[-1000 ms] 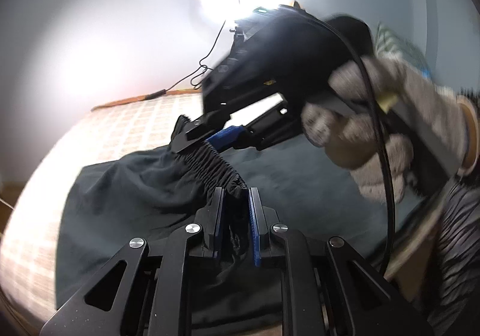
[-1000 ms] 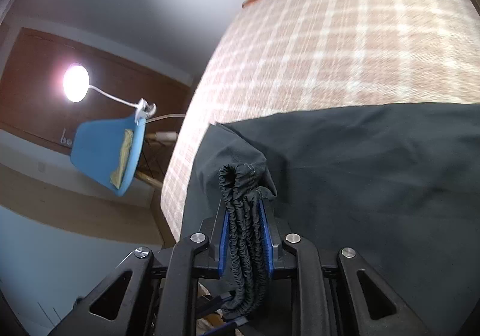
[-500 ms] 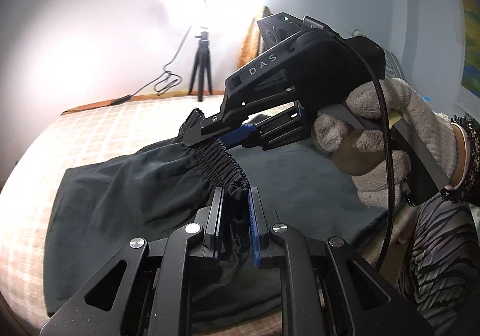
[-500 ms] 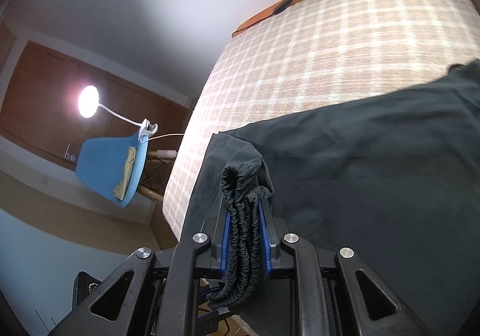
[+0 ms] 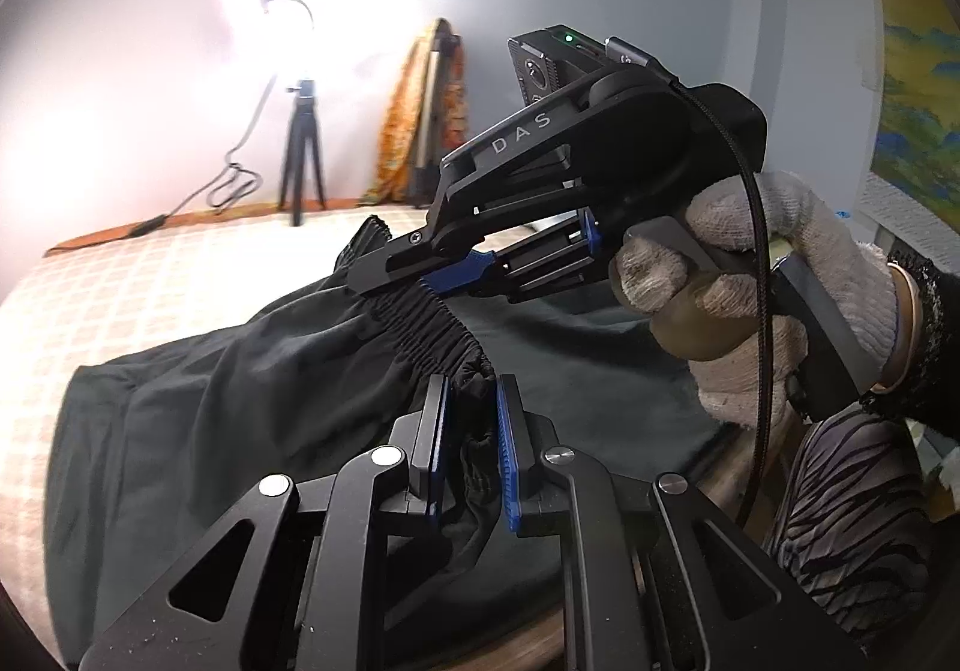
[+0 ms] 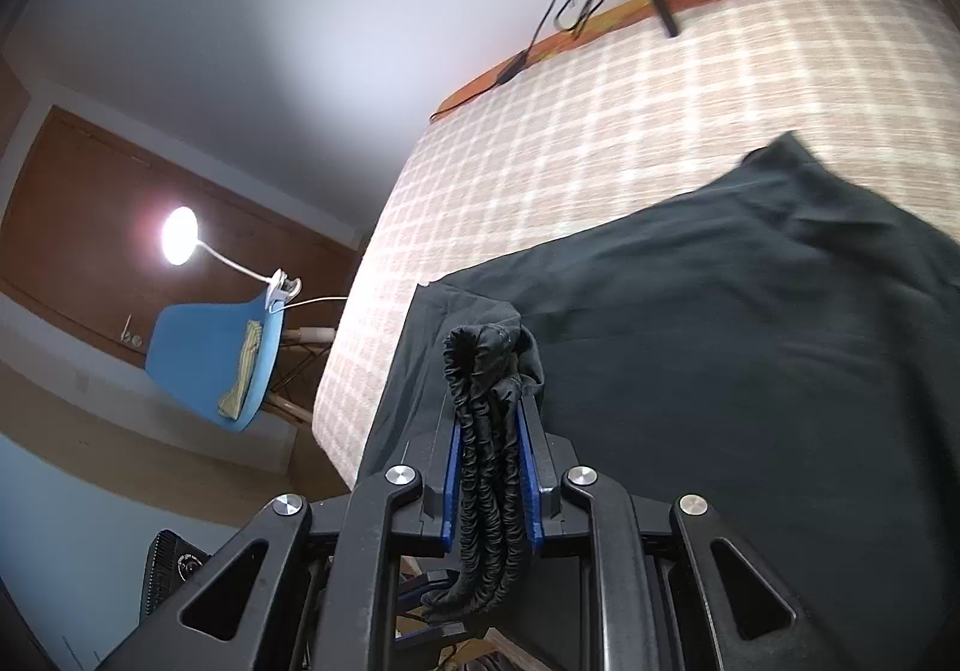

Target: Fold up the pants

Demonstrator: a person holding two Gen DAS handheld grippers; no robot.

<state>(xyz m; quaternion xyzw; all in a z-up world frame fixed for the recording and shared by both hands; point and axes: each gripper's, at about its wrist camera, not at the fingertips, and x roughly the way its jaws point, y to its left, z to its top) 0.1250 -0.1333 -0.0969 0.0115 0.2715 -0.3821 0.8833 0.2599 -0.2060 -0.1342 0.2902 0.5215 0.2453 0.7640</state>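
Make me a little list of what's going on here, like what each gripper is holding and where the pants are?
left gripper: shut on the waistband
right gripper: shut on the bunched waistband, its fingers pressing both sides
pants: dark, mostly lying on the checked bed, waistband end lifted
right hand: white glove, gripping the right gripper's handle
chair: blue, beside the bed, with a lamp clipped on
fold: not finished yet

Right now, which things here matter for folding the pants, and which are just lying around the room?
In the job:
- black pants, elastic waistband
- left gripper, shut on the waistband
- right gripper, shut on the waistband
- checked bed

Just lying about:
- blue chair
- clip lamp
- tripod
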